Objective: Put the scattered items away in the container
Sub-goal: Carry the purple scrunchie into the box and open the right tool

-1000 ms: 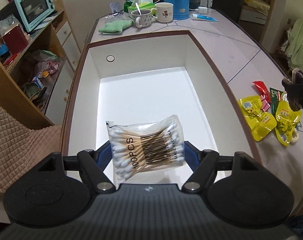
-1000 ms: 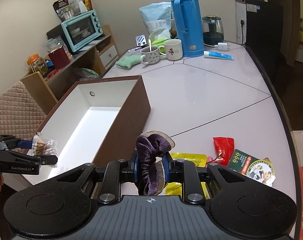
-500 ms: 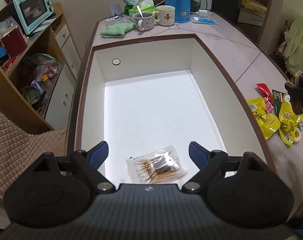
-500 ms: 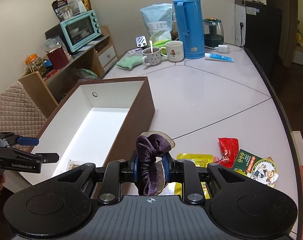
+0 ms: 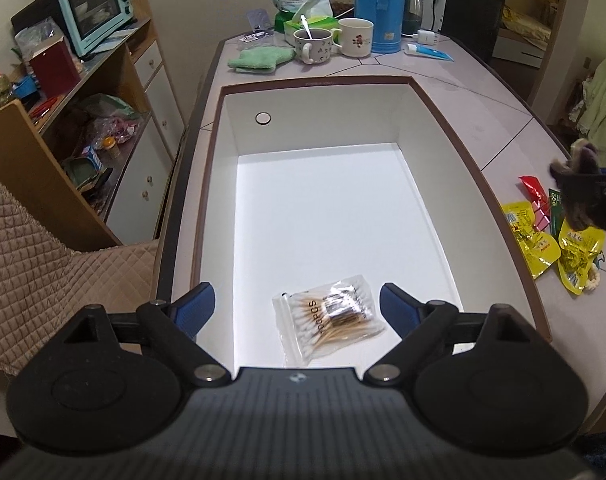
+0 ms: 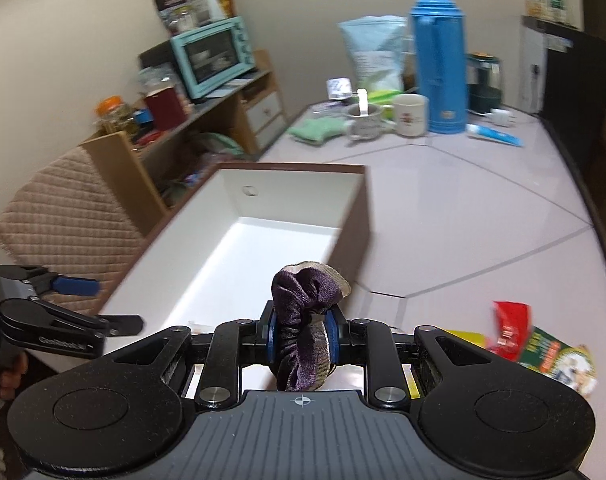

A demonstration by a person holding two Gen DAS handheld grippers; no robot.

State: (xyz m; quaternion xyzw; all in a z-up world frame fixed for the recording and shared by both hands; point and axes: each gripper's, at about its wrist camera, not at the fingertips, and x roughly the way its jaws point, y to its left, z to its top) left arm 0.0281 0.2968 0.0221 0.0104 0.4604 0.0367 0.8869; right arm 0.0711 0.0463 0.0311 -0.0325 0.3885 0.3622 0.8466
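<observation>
Inside the white box (image 5: 443,148), near its front end, the cotton swab bag (image 5: 331,316) is seen lying flat under the wide-open left gripper (image 5: 297,306); only the right wrist view shows the purple scrunchie (image 6: 303,328) clamped in the right gripper (image 6: 301,338), snack packets (image 5: 543,236) left on the surface (image 6: 463,208)

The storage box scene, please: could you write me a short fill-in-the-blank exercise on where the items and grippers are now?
1. The bag of cotton swabs lies inside the ____.
2. The right gripper is shut on a purple ____.
3. The left gripper has its jaws ____.
4. The yellow snack packets lie on the ____, outside the container.

Missing words: box; scrunchie; open; table
</observation>
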